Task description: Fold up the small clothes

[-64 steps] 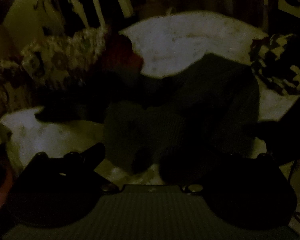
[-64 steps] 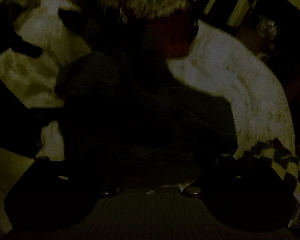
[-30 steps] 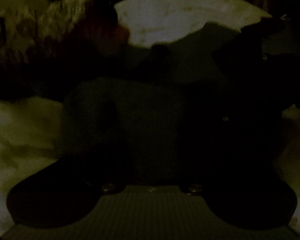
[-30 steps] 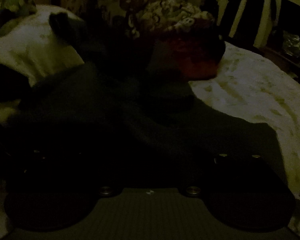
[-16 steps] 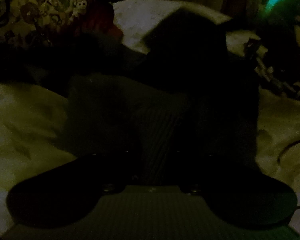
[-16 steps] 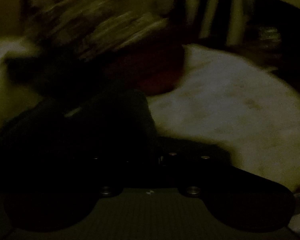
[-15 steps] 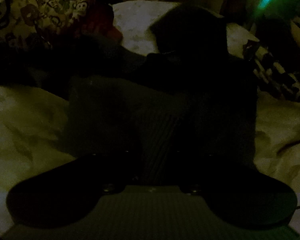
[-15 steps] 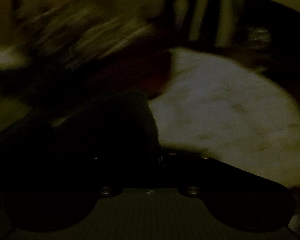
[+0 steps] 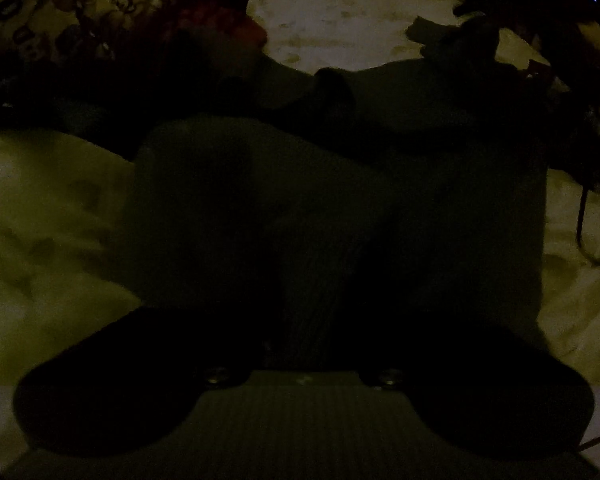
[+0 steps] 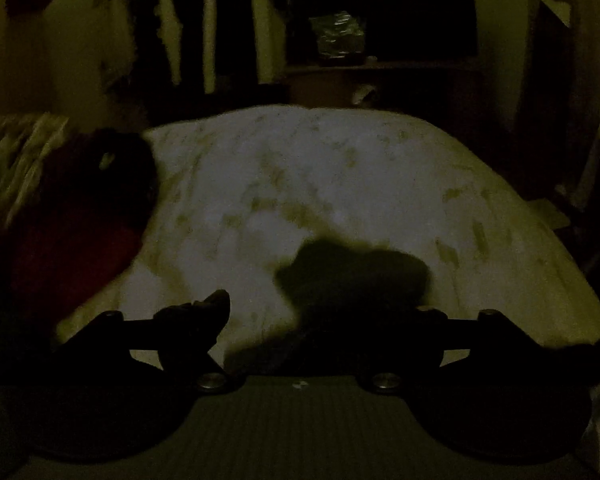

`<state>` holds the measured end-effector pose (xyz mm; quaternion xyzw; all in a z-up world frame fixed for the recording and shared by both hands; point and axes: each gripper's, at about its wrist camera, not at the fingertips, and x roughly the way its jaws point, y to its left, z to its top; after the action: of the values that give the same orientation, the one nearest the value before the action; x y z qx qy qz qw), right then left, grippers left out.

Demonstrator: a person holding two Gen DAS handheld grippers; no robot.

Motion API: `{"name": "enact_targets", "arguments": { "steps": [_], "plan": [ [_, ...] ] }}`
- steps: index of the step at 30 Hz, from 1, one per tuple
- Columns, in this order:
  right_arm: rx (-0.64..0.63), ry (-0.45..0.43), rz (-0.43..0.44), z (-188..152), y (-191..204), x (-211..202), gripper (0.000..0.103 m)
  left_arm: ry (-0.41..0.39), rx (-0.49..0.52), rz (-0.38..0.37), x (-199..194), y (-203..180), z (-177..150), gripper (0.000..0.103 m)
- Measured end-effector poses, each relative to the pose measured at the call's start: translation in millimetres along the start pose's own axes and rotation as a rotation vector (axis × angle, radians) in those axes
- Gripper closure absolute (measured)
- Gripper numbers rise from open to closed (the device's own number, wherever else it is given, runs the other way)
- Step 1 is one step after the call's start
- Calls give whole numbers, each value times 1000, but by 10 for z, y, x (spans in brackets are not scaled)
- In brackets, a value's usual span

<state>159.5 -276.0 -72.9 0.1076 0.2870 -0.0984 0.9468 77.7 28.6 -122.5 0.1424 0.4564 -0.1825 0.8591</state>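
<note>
Left gripper (image 9: 312,280) jaws opening over the dark garment (image 9: 340,184); right gripper (image 10: 320,312) spread wide, empty, above the pale bedcover (image 10: 340,184).

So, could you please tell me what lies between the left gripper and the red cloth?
The dark garment, seen in the left wrist view.

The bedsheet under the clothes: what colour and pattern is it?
White bedsheet with scattered small yellowish marks; the right wrist view shows it best.

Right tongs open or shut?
Open. The right tongs have both fingers spread wide, with pale bedsheet showing between them and nothing held.
</note>
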Motion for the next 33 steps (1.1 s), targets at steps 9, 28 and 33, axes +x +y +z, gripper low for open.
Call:
{"name": "enact_targets", "arguments": {
  "steps": [9, 28, 33],
  "plan": [
    [162, 254, 437, -1087, 40, -1302, 0, -87, 33, 48, -461, 114, -2, 25],
    [454, 399, 593, -1961, 543, -1552, 0, -20, -149, 126, -302, 580, 108, 39],
    [548, 387, 638, -2092, 553, -1384, 20, 23, -187, 67, -143, 501, -11, 56]
  ]
}}
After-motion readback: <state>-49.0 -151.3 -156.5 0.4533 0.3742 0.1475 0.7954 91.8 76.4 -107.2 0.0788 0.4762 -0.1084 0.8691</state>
